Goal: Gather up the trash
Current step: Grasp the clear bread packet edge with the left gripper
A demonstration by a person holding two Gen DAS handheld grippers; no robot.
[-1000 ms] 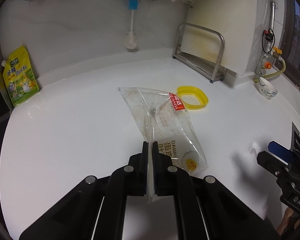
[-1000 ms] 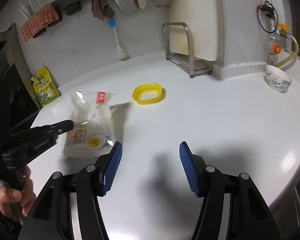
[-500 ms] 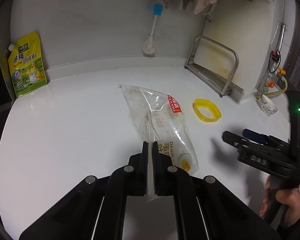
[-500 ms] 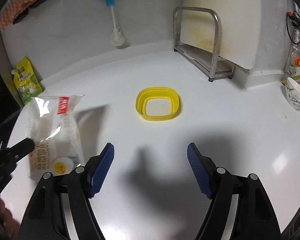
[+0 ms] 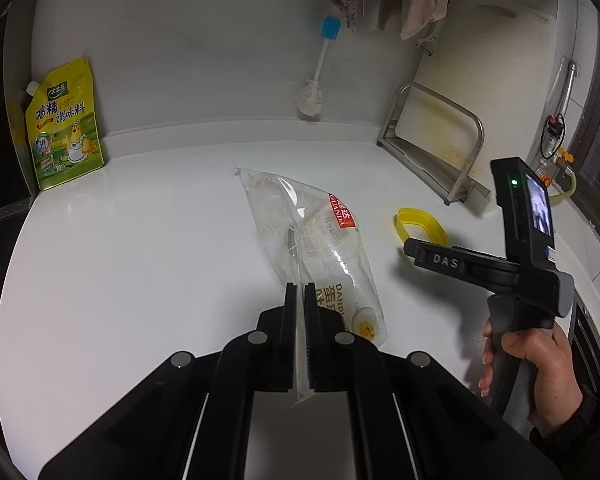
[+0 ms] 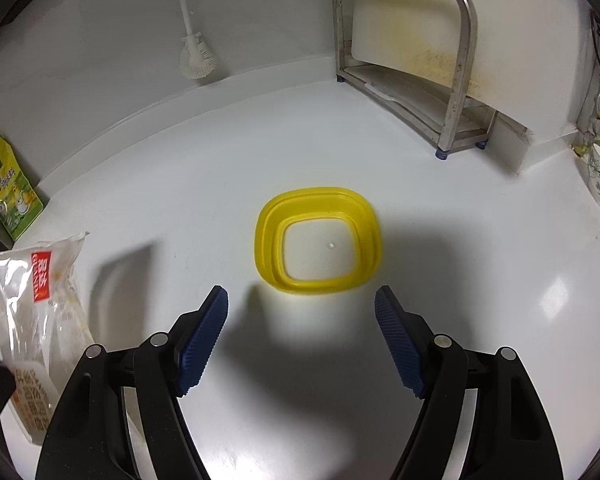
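Our left gripper (image 5: 299,292) pinches the clear plastic food wrapper (image 5: 316,240); our right gripper (image 6: 301,304), jaws wide and empty, should straddle the yellow square plastic ring (image 6: 318,250) mid-tabletop (image 6: 480,280), probably squarely, before closing.

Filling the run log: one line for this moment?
left tool: shut on food wrapper | right tool: open, nearing yellow ring

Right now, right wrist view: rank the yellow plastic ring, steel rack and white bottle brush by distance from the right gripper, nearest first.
From the open right gripper:
1. Yellow plastic ring, on the counter just ahead of the fingertips.
2. Steel rack, back right, by the wall.
3. White bottle brush, back left, against the wall.
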